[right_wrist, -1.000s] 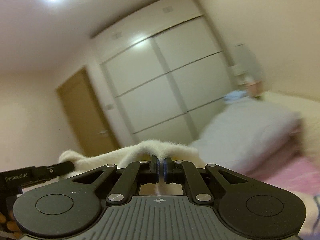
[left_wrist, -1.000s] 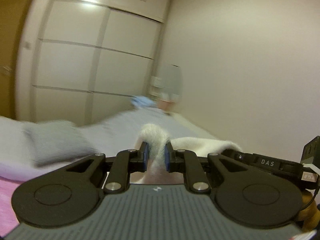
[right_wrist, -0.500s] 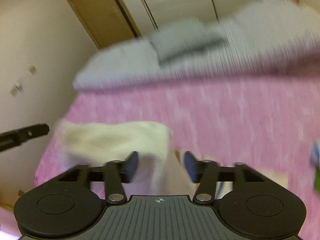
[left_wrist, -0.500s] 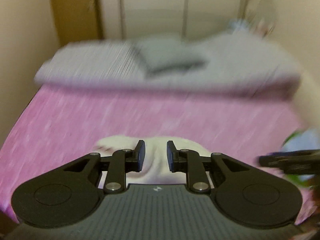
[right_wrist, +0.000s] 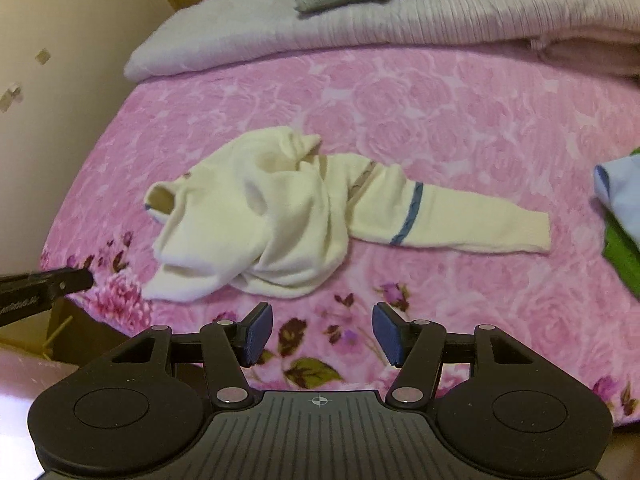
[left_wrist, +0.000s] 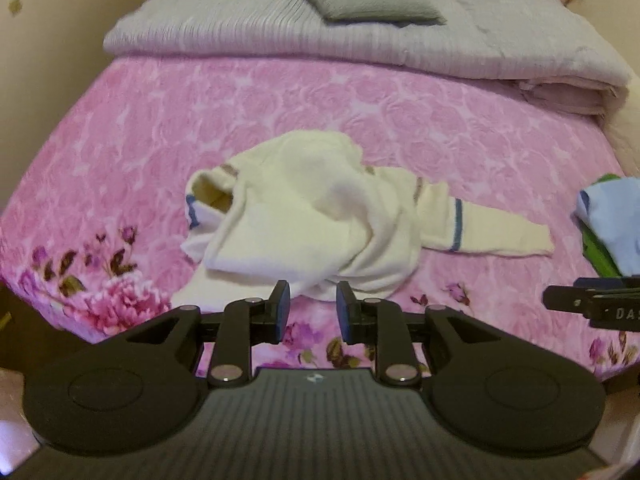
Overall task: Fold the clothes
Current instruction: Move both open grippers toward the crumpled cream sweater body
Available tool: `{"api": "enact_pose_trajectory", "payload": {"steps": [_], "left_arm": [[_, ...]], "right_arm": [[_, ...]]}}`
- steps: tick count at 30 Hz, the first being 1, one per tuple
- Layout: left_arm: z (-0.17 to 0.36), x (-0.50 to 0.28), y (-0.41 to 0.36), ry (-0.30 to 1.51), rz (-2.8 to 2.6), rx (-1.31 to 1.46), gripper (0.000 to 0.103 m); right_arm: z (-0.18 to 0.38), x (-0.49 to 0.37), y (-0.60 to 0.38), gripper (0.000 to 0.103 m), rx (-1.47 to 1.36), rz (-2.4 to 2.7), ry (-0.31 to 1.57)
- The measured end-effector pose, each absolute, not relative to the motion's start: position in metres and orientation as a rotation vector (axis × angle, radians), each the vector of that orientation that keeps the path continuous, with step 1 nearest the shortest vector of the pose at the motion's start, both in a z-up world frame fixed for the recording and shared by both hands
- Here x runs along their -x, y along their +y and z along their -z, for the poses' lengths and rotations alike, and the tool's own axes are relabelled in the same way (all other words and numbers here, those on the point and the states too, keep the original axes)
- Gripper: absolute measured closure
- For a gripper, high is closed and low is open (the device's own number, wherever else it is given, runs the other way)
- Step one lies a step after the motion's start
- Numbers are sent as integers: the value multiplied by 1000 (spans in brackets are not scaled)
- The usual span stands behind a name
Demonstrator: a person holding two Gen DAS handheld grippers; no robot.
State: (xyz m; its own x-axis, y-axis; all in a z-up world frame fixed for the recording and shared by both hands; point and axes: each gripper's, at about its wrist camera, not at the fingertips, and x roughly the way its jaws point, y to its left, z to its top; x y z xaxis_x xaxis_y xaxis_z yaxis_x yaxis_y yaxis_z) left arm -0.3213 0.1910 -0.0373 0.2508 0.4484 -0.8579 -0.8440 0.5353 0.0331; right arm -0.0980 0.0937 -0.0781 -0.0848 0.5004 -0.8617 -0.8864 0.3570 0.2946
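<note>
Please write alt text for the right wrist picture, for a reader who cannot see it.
A cream sweater lies crumpled on a pink flowered bedspread, one blue-striped sleeve stretched out to the right. The right tongs hang open and empty at the bed's near edge. Grey bedding is piled at the far end.

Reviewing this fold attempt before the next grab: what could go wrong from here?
1. The cream sweater lies twisted in a heap on the pink bedspread, one sleeve flung out; a blind pinch may catch several layers.
2. Both grippers are empty, the left gripper opening and the right gripper open, so the hem must be found anew.
3. The blue and green clothes lie near that sleeve.
</note>
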Motion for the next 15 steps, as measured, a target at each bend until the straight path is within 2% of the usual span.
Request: {"api": "enact_pose_trajectory", "payload": {"steps": [15], "left_arm": [[26, 349, 98, 947, -972, 471, 78]], "right_arm": [[68, 145, 9, 44, 458, -1260, 1105]]}}
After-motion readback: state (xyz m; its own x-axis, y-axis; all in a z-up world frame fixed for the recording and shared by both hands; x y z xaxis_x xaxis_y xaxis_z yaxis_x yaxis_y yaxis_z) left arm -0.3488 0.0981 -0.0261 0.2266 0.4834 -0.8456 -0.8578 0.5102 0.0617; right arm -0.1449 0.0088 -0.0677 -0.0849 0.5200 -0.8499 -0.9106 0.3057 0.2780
